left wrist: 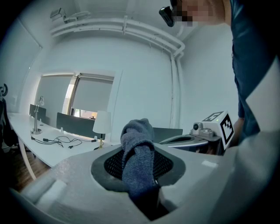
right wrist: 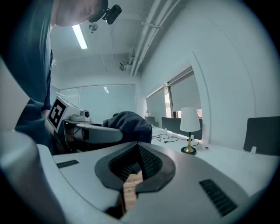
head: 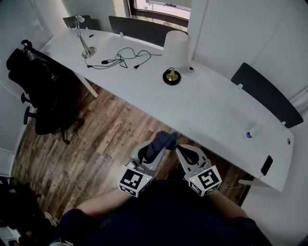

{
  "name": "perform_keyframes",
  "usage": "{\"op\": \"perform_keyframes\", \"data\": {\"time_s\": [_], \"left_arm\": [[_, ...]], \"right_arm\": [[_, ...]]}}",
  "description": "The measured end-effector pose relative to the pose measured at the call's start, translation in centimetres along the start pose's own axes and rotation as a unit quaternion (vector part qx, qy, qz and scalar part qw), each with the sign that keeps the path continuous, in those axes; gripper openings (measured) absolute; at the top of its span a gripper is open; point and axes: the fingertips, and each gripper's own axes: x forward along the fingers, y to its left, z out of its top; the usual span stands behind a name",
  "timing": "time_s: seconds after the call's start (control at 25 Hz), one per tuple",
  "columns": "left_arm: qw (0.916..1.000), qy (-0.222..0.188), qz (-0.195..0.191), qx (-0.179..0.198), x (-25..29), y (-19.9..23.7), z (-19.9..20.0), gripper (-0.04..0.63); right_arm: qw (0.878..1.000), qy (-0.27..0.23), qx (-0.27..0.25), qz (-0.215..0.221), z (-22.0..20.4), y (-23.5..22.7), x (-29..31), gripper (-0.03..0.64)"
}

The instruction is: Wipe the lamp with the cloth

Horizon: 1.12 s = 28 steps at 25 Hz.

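left tongs (head: 155, 153) clench the cloth (head: 162, 141) upright, ready for wiping, while right tongs (head: 185, 152) sit closed and empty beside them, both well apart from the lamp (head: 175, 50) on the desk (head: 211, 108).

worktop (head: 207, 110): white, curved | far centre: lamp (head: 175, 50), white shade, brass stem | far left: silver stand (head: 84, 41), black cables (head: 122, 58) | near right: small bottle (head: 251, 132), black phone (head: 265, 165) at edge

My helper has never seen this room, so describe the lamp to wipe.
Follow the long white desk by the window. Near its middle, right of a tangle of black cables, stands the lamp. Unlike the thin metal lamp at the far left end, it has a white shade, brass stem and round black base.
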Motion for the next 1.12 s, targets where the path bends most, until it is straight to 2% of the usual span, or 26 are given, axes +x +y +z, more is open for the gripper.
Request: {"op": "perform_keyframes", "data": {"time_s": [0.36, 0.8, 1.12], "left_arm": [[0.9999, 0.005, 0.012, 0.007, 3.6, 2.6, 0.1, 0.118], [0.9985, 0.018, 0.051, -0.012, 13.9, 8.1, 1.3, 0.117], [0.9941, 0.052, 0.091, -0.026, 21.2, 12.1, -0.3, 0.118]], "right_arm": [[1.000, -0.005, 0.010, 0.002, -0.4, -4.1, 2.4, 0.009], [0.999, 0.006, 0.008, 0.042, 1.0, -14.7, 8.5, 0.008], [0.996, 0.020, 0.030, 0.076, 0.1, -22.1, 12.3, 0.008]]}}
